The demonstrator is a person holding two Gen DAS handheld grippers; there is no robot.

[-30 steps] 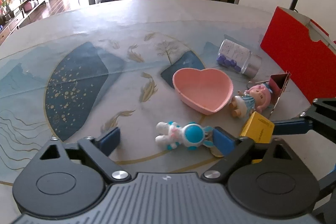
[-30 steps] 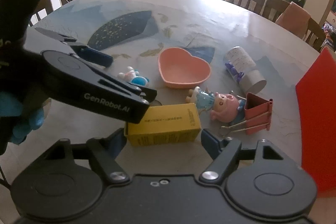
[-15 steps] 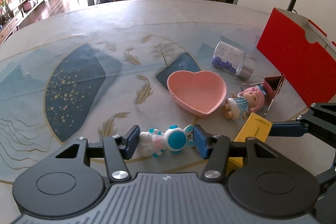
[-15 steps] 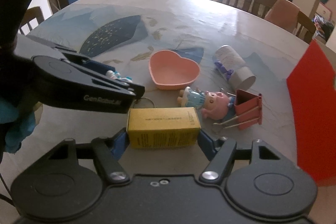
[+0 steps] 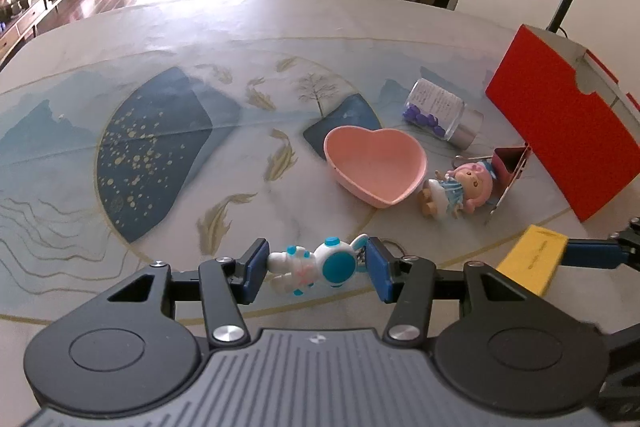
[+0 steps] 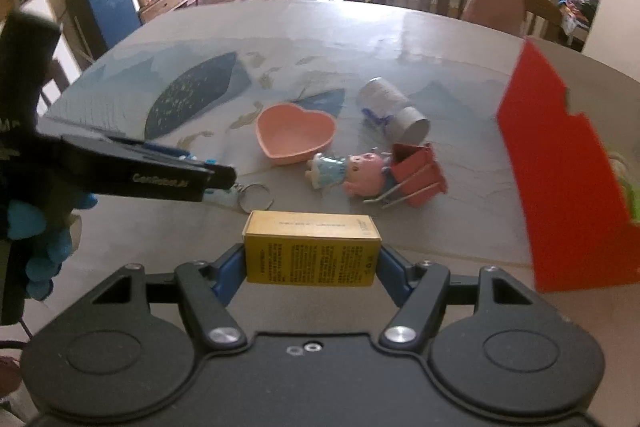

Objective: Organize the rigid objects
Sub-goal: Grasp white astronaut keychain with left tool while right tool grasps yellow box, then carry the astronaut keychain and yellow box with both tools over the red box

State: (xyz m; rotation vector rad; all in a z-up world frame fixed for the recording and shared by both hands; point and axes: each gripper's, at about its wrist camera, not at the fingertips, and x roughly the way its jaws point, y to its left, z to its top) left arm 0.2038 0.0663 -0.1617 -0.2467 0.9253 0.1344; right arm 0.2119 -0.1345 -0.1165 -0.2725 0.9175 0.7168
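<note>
Tongs on the left (image 5: 316, 263) are clamped on a small white-and-blue astronaut figure (image 5: 314, 265), one blue pad at its feet and the other at its helmet end; its keyring (image 6: 255, 196) shows in the right wrist view. The right tongs (image 6: 312, 263) are clamped on the ends of a yellow box (image 6: 312, 253), which sits crosswise between the pads.

The pink heart-shaped dish (image 5: 374, 165) on the patterned bench (image 5: 160, 131) serves as the landmark. The astronaut is in front of the dish, on the camera side, and the yellow box is in front of it and to the right. Just right of the dish lies a pink-haired doll (image 5: 456, 187) on its back, touching a red binder clip (image 5: 510, 167) on its far side. Behind and to the right of the dish a small jar (image 5: 440, 113) lies on its side. Further right stands a red open box (image 5: 560, 131).
</note>
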